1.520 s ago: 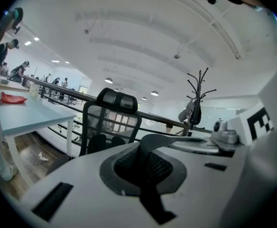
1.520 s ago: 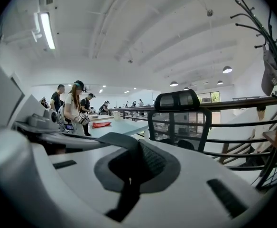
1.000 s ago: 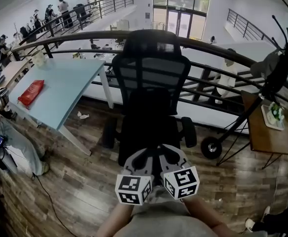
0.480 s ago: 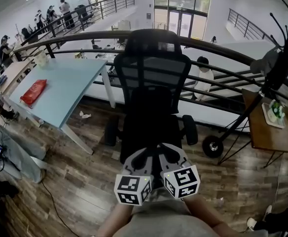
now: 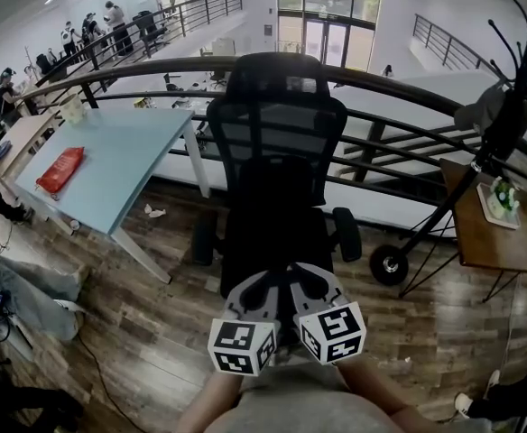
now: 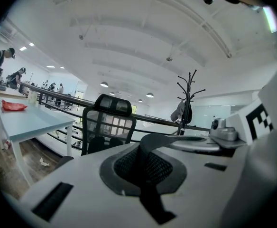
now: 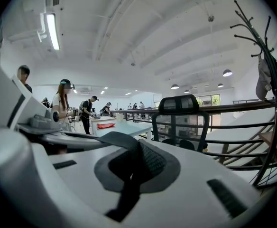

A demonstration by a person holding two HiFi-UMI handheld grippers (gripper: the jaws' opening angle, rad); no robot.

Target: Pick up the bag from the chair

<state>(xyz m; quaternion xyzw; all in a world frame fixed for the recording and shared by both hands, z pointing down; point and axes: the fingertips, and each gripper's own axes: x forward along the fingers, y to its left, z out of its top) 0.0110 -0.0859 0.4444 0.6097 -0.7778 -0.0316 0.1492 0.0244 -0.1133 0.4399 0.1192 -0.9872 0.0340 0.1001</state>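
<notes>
While I stand facing the rail, the wooden floor (image 5: 155,332) spreads under everything and the curved railing (image 5: 408,97) sweeps across behind. The biggest piece on that floor, the pale blue desk (image 5: 128,152), sits to my left. Off the desk's right edge stands the black office chair (image 5: 277,133), mesh back upright, seat turned toward me. Well beyond the chair, far from the desk's right edge, a black coat stand (image 5: 507,124) rises beside a small wooden table (image 5: 489,251).

Now the bag (image 5: 277,206): a dark shape on the chair's seat, leaning against the backrest. It's black on black, so I can't trace its outline cleanly. Neither gripper touches it.

My left gripper (image 6: 145,160) is pinched right down, pads pressed together, nothing between them. My right gripper (image 7: 134,161) is the same, pads meeting and empty. I hold both side by side, low in front of me and short of the seat, their marker cubes (image 5: 241,345) close together.

A red packet (image 5: 59,170) lies flat on the desk near its left edge, toward the near left corner. Smallest of all, a white scrap (image 5: 152,211) lies on the floor below the desk's right edge, between desk and chair.
</notes>
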